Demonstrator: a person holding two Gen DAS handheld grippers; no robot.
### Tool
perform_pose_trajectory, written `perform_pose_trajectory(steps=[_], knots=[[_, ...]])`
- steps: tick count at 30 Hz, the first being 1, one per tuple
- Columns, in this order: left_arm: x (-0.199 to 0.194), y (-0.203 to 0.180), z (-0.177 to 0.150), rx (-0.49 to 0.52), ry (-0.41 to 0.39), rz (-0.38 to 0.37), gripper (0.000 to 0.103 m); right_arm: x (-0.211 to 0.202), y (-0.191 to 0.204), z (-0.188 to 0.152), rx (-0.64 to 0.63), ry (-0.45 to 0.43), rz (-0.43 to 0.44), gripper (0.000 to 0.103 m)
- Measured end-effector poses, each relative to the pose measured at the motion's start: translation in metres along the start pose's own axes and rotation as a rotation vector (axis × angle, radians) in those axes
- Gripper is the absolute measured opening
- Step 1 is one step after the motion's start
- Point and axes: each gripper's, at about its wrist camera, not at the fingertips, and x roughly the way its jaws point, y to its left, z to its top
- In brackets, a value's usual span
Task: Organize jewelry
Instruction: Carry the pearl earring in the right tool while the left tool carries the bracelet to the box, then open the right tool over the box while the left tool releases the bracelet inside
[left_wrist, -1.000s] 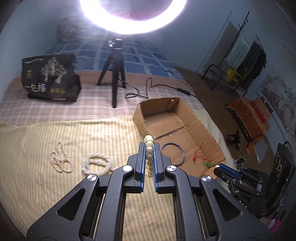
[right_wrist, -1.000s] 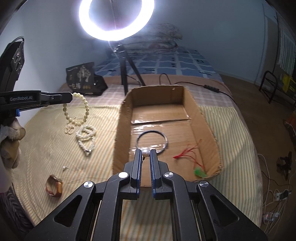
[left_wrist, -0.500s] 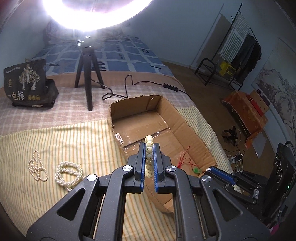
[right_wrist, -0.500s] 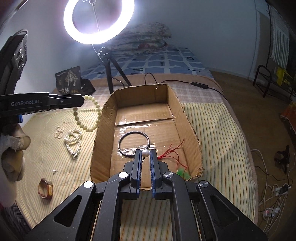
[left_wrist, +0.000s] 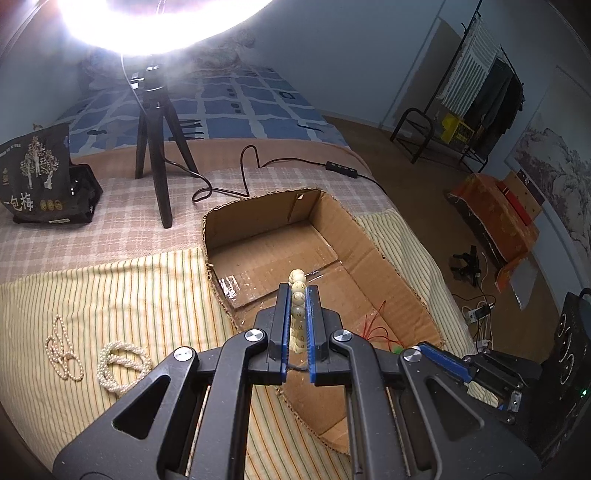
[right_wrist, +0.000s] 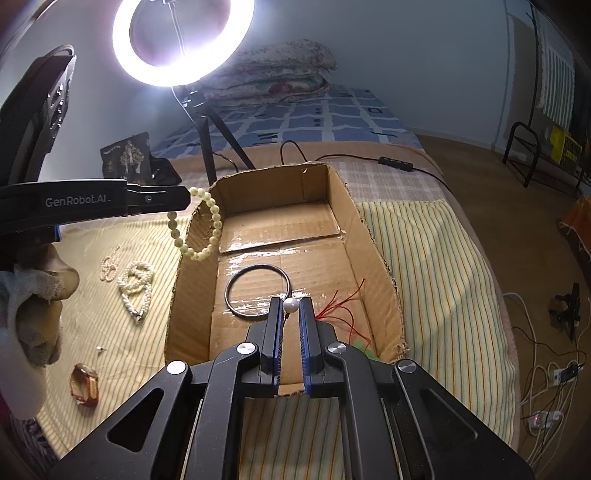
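The cardboard box (right_wrist: 369, 258) on the striped bedspread (right_wrist: 443, 266) is the landmark here, and both grippers carry jewelry toward it. The left gripper (left_wrist: 297, 291) is clenched on a cream bead bracelet (right_wrist: 207, 229); in the right wrist view the loop hangs from its tips right at the box's left wall, partly over the rim. The right gripper (right_wrist: 290, 308) is clamped on a small pearl earring (right_wrist: 290, 305), pinched at the very tips above the box's near end. Inside the box already lie a dark bangle (right_wrist: 258, 291) and a red-threaded piece with a green bit (right_wrist: 347, 306). Outside the box's left wall, on the bedspread, wait a thin pearl strand (right_wrist: 110, 264), a twisted pearl bracelet (right_wrist: 137, 284), a tiny stud (right_wrist: 99, 348) and an amber ring (right_wrist: 85, 384). The main risk, as I judge it, is the bracelet: released where it now hangs, it could catch on the left wall's edge or slide down outside the box, so it wants to be further over the box floor first. The earring is held by very little; a slight slip or roll could let it drop early, and if it bounces it may lodge under the bangle or among the red threads, or vanish in a fold of cloth outside the box.
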Motion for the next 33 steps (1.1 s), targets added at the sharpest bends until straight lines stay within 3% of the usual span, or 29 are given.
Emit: perform_pose_trajectory(steps=[16, 17, 18, 19, 20, 21, 23, 24, 26, 33], knots=[[0.009, 0.006, 0.005, -0.003, -0.018, 0.036, 0.005, 0.009, 0.004, 0.000, -0.017, 0.011, -0.009, 0.007], [0.009, 0.006, 0.005, -0.003, -0.016, 0.039, 0.007, 0.009, 0.004, -0.001, -0.019, 0.011, -0.014, 0.011], [0.008, 0.006, 0.005, -0.005, -0.014, 0.040, 0.013, 0.009, 0.004, -0.001, -0.018, 0.012, -0.019, 0.023], [0.008, 0.007, 0.005, -0.008, -0.014, 0.034, 0.036, 0.009, 0.004, -0.001, -0.017, 0.011, -0.021, 0.031], [0.007, 0.006, 0.005, -0.011, -0.024, 0.033, 0.053, 0.008, 0.004, -0.001, -0.014, 0.006, -0.025, 0.047], [0.005, 0.006, 0.004, -0.011, -0.039, 0.041, 0.055, 0.007, 0.005, -0.001, -0.010, -0.005, -0.034, 0.059], [0.003, 0.003, 0.005, 0.004, -0.053, 0.049, 0.055, 0.003, 0.005, -0.001, -0.006, -0.019, -0.057, 0.071], [0.003, 0.003, 0.005, 0.005, -0.055, 0.050, 0.056, 0.002, 0.005, 0.000, -0.006, -0.026, -0.067, 0.072], [0.002, 0.004, 0.005, -0.007, -0.055, 0.052, 0.069, 0.000, 0.005, 0.001, -0.006, -0.033, -0.079, 0.072], [-0.002, 0.004, 0.006, -0.001, -0.064, 0.058, 0.070, 0.002, 0.006, 0.002, -0.005, -0.017, -0.085, 0.072]])
